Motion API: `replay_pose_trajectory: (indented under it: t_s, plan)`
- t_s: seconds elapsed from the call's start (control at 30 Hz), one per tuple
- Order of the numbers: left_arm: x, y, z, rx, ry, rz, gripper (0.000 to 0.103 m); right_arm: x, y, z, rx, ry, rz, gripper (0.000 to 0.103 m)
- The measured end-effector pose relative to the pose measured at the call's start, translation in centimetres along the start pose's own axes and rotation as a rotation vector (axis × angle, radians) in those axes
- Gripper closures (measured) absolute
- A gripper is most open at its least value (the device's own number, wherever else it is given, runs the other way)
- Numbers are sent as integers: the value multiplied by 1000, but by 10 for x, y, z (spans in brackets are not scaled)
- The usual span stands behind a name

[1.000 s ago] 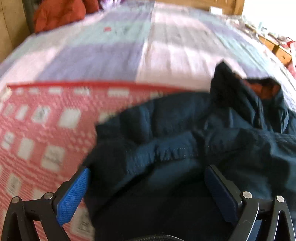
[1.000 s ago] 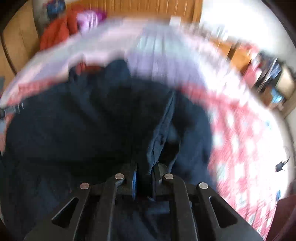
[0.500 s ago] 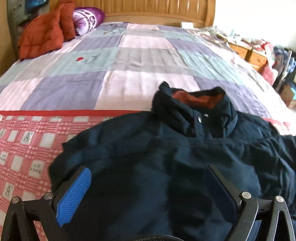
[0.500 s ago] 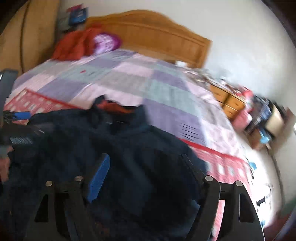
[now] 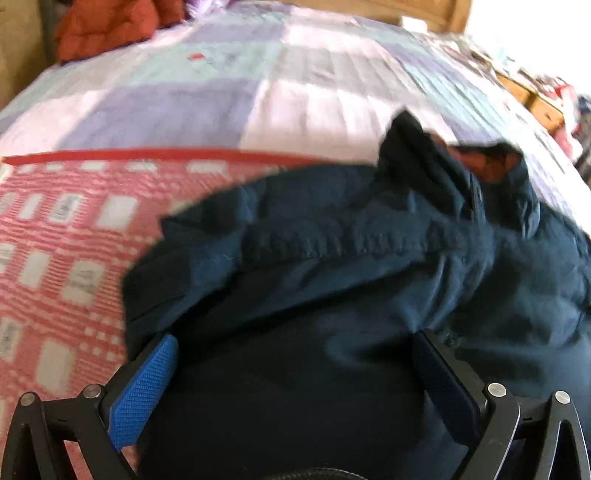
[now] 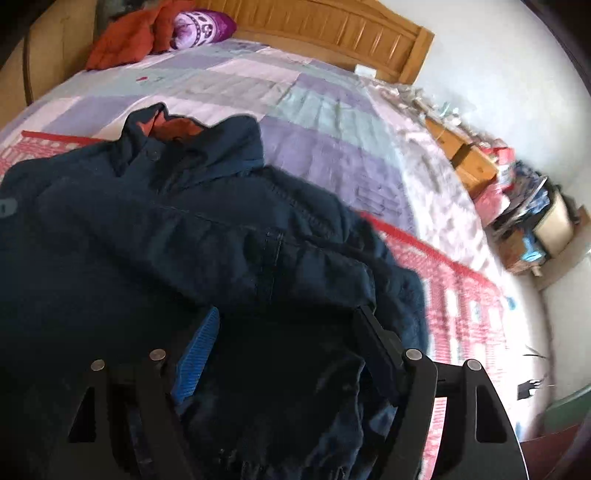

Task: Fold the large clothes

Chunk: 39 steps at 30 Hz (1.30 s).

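Observation:
A dark navy jacket lies on the bed, its collar with orange lining at the far end. A stitched fold of it runs across the middle. My left gripper hovers open over the jacket's near part, blue pads wide apart, nothing pinched. In the right wrist view the jacket fills the lower left, collar up. My right gripper stands wide above the rumpled fabric; its jaws are closing slightly, and cloth lies beneath them, unpinched.
Under the jacket is a red and white checked blanket over a purple and pale patchwork quilt. Orange-red cushions and a purple pillow lie by the wooden headboard. Cluttered wooden furniture stands right of the bed.
My right gripper was shut on a fold of the jacket and has let it go, now standing open above it. The left gripper stayed open while its view shifted over the jacket.

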<state>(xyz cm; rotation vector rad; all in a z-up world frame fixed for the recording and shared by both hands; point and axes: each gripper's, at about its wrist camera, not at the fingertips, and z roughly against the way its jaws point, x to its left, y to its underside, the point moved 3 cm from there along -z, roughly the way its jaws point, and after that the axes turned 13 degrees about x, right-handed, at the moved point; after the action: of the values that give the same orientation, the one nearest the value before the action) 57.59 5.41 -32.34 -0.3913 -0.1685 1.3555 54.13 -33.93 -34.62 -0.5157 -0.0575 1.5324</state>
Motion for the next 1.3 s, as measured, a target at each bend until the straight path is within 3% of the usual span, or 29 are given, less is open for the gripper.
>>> replay_pose_trajectory:
  t_s: [0.07, 0.17, 0.23, 0.33, 0.37, 0.47, 0.57, 0.63, 0.7, 0.73, 0.83, 0.93, 1.0, 1.07, 1.13, 1.17, 1.23, 1.27, 1.3]
  plan:
    - [-9, -9, 16, -58, 37, -4, 0, 9, -8, 28, -90, 23, -34, 26]
    - [-31, -27, 20, -85, 37, -46, 0, 48, -23, 59, -198, -58, 0, 24]
    - [-38, -42, 4, -42, 14, -34, 0, 83, -39, 49, -139, -84, 71, 24]
    - [-16, -52, -33, 76, -36, 48, 0, 97, -42, 17, -29, -68, 114, 24]
    - [-9, -51, -41, 98, -10, 57, 0, 86, -40, 2, 11, -66, 90, 24]
    - [-2, -51, -46, 119, 30, 22, 0, 16, -29, -19, 21, -171, -82, 24]
    - [1, -50, -42, 112, 50, 15, 0, -33, -19, -27, 43, -37, -109, 22]
    - [3, -46, -34, 100, 66, 38, 0, -61, -13, -27, 60, -73, -164, 22]
    - [-6, -37, -17, 59, 41, 24, 0, -68, -7, -13, 39, -50, -203, 22]
    - [-16, -28, -5, 32, 49, -5, 0, -61, -4, 0, -4, -37, -199, 22]
    - [-50, -1, 17, -9, 90, -89, 0, -8, 7, 43, -142, -108, -96, 22]
    - [-72, 27, 18, -1, 69, -163, 0, 56, 22, 54, -144, -175, 89, 22]
    - [-72, 36, 11, 11, 32, -202, 0, 81, 35, 45, -123, -133, 211, 22]
    - [-57, 42, 7, 10, 21, -215, 0, 57, 48, 19, -57, -77, 187, 22]
    - [-32, 41, 5, 21, -1, -179, 0, 8, 59, 2, -29, -135, 58, 22]
    - [-22, 40, 4, 31, -5, -160, 0, -18, 65, -3, -16, -100, 7, 15]
    - [0, 41, 6, 51, 4, -107, 0, -53, 75, -11, 36, -155, -72, 9]
    - [9, 42, 8, 57, 14, -83, 0, -63, 79, -9, 50, -215, -85, 9]
    - [12, 43, 11, 60, 11, -71, 0, -62, 80, -4, 50, -216, -72, 9]
